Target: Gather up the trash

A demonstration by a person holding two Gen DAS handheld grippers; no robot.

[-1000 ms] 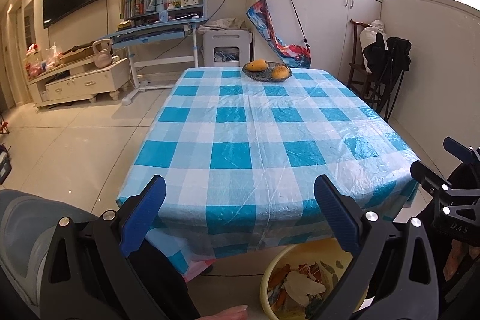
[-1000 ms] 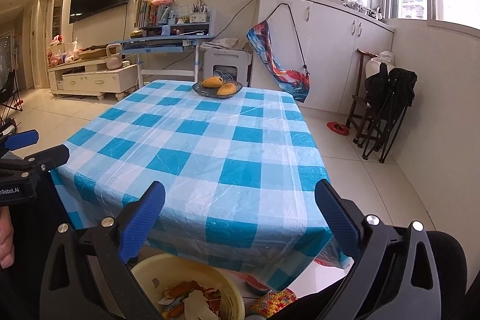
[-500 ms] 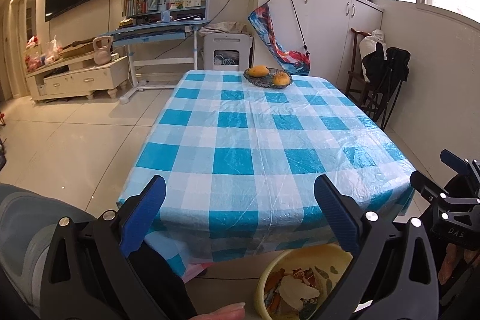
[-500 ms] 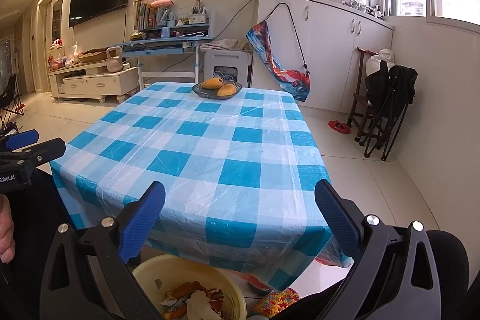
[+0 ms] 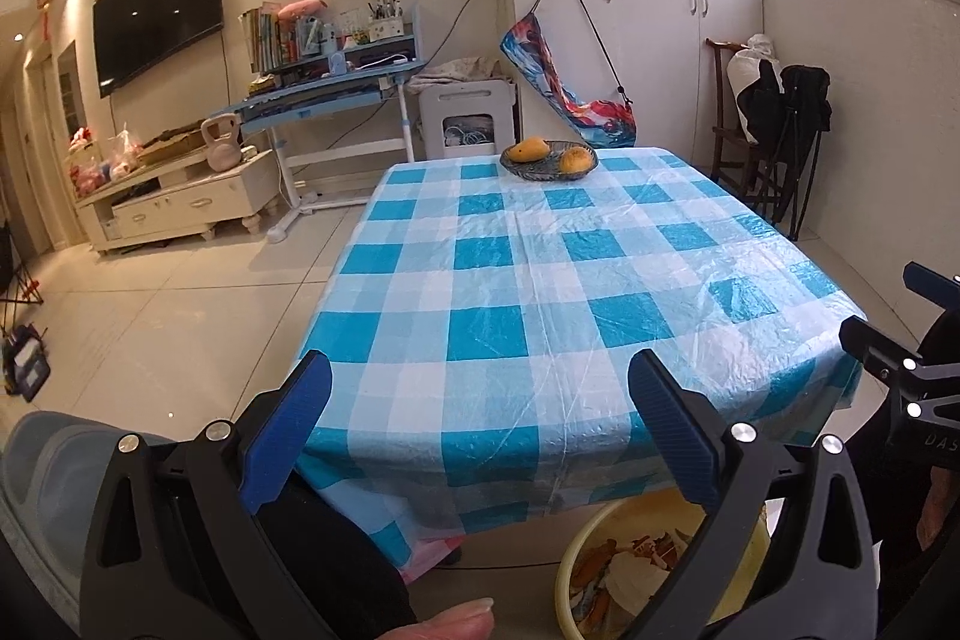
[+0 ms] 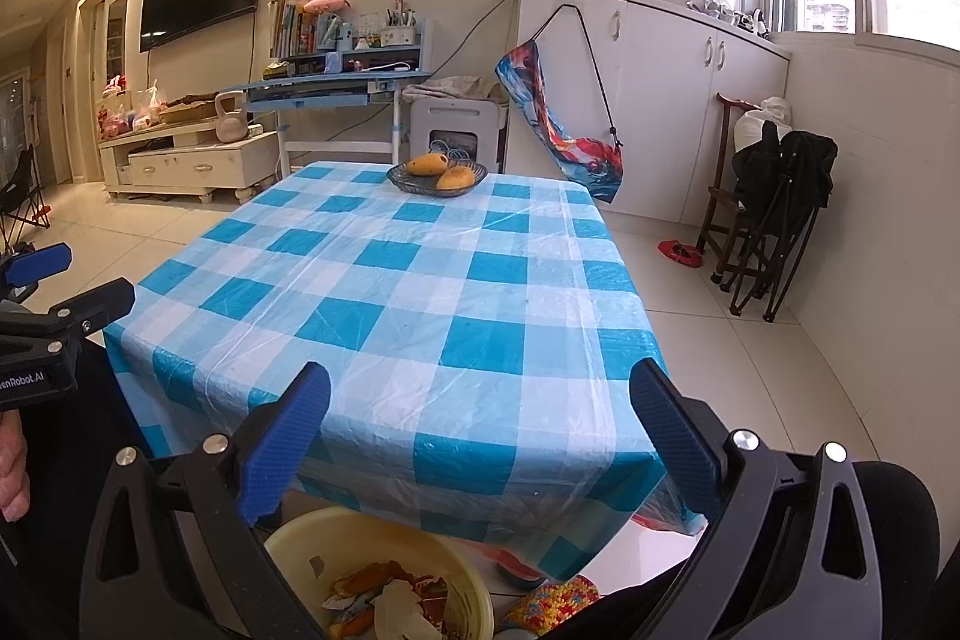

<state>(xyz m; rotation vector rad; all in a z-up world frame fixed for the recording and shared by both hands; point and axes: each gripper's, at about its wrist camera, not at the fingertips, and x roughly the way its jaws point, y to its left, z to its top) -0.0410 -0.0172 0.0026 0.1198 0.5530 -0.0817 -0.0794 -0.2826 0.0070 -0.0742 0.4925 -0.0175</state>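
yellow basin (image 6: 300,538) of trash (image 6: 384,598) is sitting below the desk (image 5: 540,292) edge; left gripper (image 5: 480,436) and right gripper (image 6: 480,436) are hovering wide open, empty; collecting is looking nearly finished, next scanning for leftover scraps.

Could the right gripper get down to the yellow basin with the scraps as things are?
Probably yes. The right gripper is open and empty, and the yellow basin sits just below it at the table's near edge, with nothing covering it.
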